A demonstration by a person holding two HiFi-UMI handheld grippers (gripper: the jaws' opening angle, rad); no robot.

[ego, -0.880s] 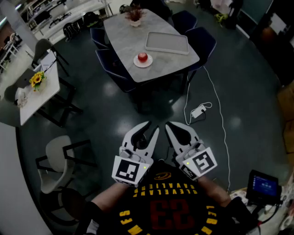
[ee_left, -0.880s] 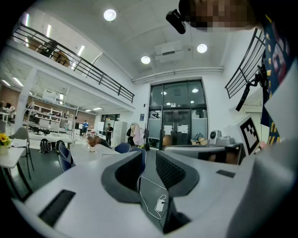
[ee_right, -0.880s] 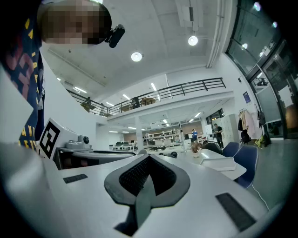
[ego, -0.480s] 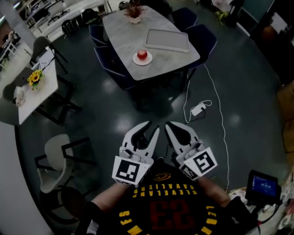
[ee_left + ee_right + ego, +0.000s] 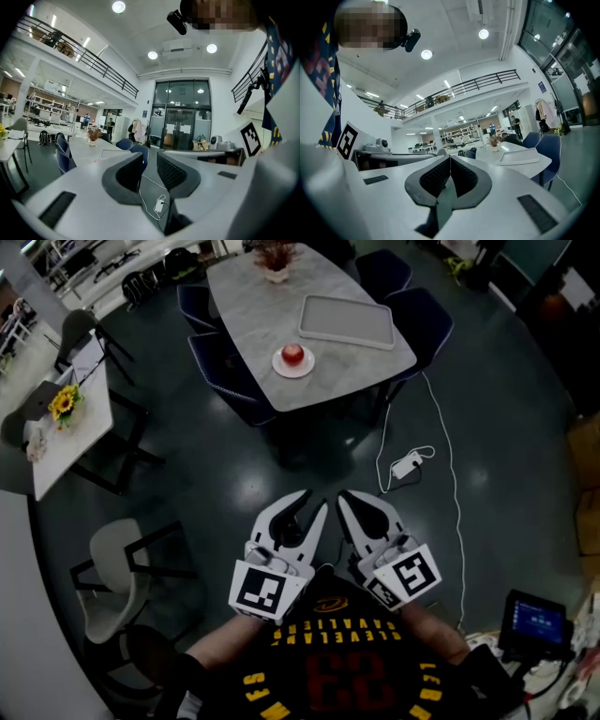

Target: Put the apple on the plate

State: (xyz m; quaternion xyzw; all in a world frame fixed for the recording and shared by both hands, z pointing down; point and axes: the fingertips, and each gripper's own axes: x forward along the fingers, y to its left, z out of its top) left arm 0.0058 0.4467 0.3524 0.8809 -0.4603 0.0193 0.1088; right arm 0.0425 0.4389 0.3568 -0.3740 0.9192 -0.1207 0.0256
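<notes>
The left gripper (image 5: 312, 501) has its jaws parted and empty; the right gripper (image 5: 352, 495) beside it is clenched on nothing. Both hang well apart from the table (image 5: 262, 306), where the apple (image 5: 293, 353) sits on the plate (image 5: 279, 367)

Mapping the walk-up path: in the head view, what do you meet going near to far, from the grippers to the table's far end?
left gripper and right gripper side by side → white power adapter on the floor → table near edge → plate with the apple → tray → potted plant
</notes>
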